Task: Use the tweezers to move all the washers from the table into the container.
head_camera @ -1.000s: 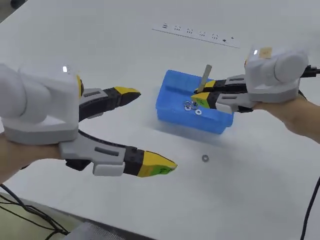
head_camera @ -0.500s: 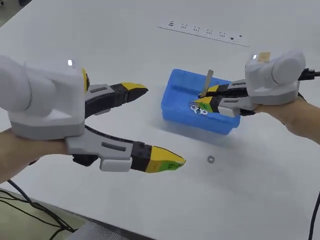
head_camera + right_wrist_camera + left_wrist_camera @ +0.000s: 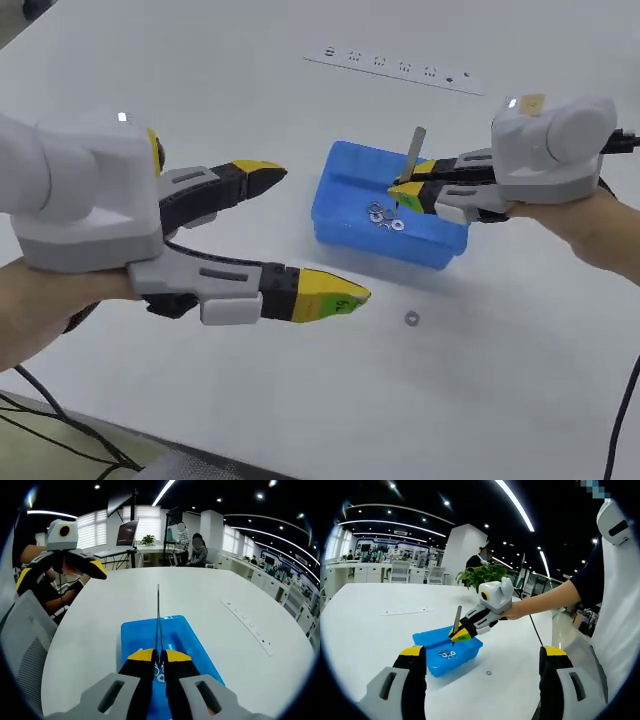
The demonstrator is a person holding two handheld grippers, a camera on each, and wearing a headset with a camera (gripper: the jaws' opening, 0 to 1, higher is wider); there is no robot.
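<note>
Blue plastic container (image 3: pixel 375 243) sits mid-desk with a small cluster of washers (image 3: pixel 384 216) on its floor, toward the near wall. The right gripper (image 3: pixel 410 192) hangs over the container's right half, its fingers (image 3: pixel 418 198) pressed together and pinching the tweezers (image 3: pixel 414 150). These stand nearly upright, with the grey upper end rising above the fingers. The lower tips are too small to make out, so I cannot tell whether they hold anything. The washers in the container lie just left of and below the right fingertips, apart from them. One lone washer (image 3: pixel 411 318) lies on the white desk (image 3: pixel 500 380) near the container's near wall, well apart from both grippers. The left gripper (image 3: pixel 320 236) hovers left of the container, fingers (image 3: pixel 322 304) spread wide and holding nothing. Its nearer fingertip points toward the lone washer, with bare desk between. There is open desk on all sides of the container. A power strip (image 3: pixel 395 70) lies well beyond its far side, and the near desk edge with cables (image 3: pixel 60 440) is at lower left.
</note>
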